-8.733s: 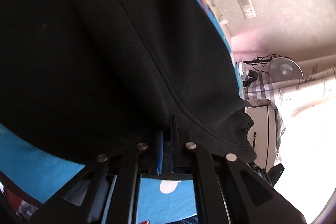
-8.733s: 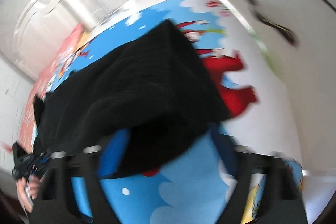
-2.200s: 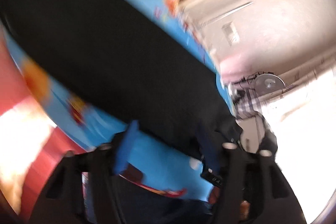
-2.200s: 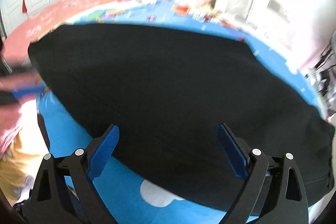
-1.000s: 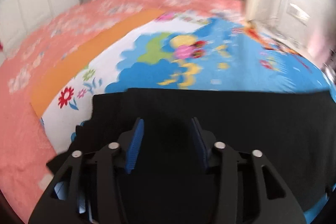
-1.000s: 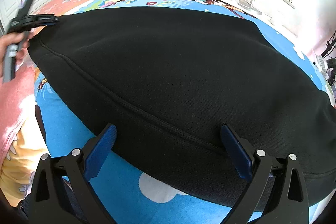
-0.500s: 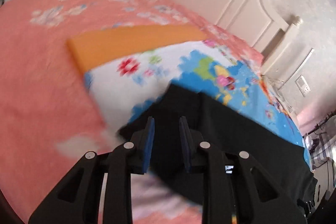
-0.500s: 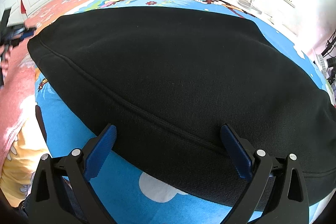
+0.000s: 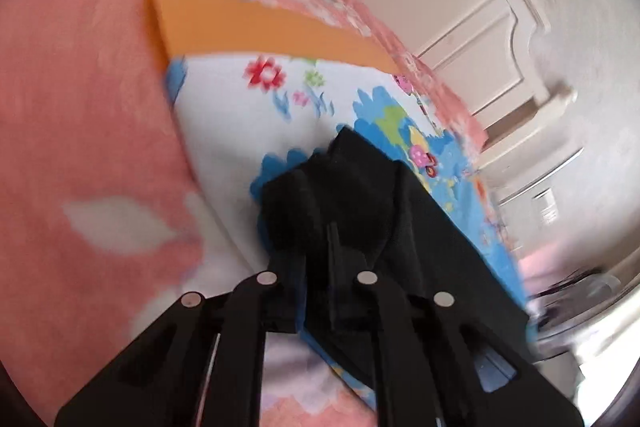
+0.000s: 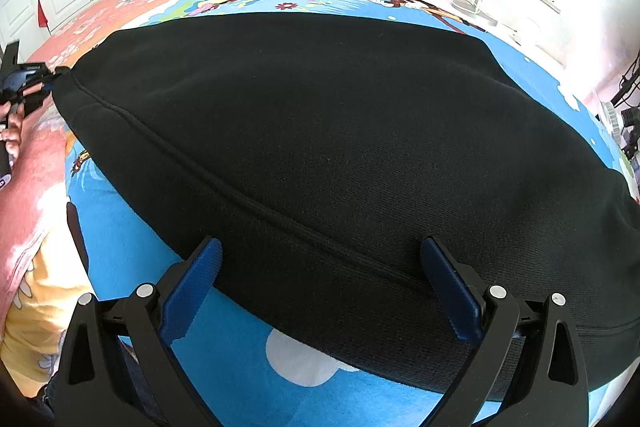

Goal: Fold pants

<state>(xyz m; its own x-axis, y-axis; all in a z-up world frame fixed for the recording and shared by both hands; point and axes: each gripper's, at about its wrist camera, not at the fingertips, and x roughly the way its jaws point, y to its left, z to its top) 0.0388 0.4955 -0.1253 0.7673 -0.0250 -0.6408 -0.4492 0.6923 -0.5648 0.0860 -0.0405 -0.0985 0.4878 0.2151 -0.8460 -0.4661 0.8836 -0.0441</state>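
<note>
- Black fabric fills the left wrist view: the left gripper [image 9: 332,247] has its jaws clamped together on the bunched far-left corner of the pants [image 9: 360,187], which lie on the cartoon-print bedspread [image 9: 256,107]. The bite looks shallow and thick; a pull could slip it loose or catch only one layer.
- Right wrist view: the right gripper [image 10: 320,283] hovers with jaws wide apart over the pants' near hem. With that edge free, a pull from the left may drag the whole garment crooked.
</note>
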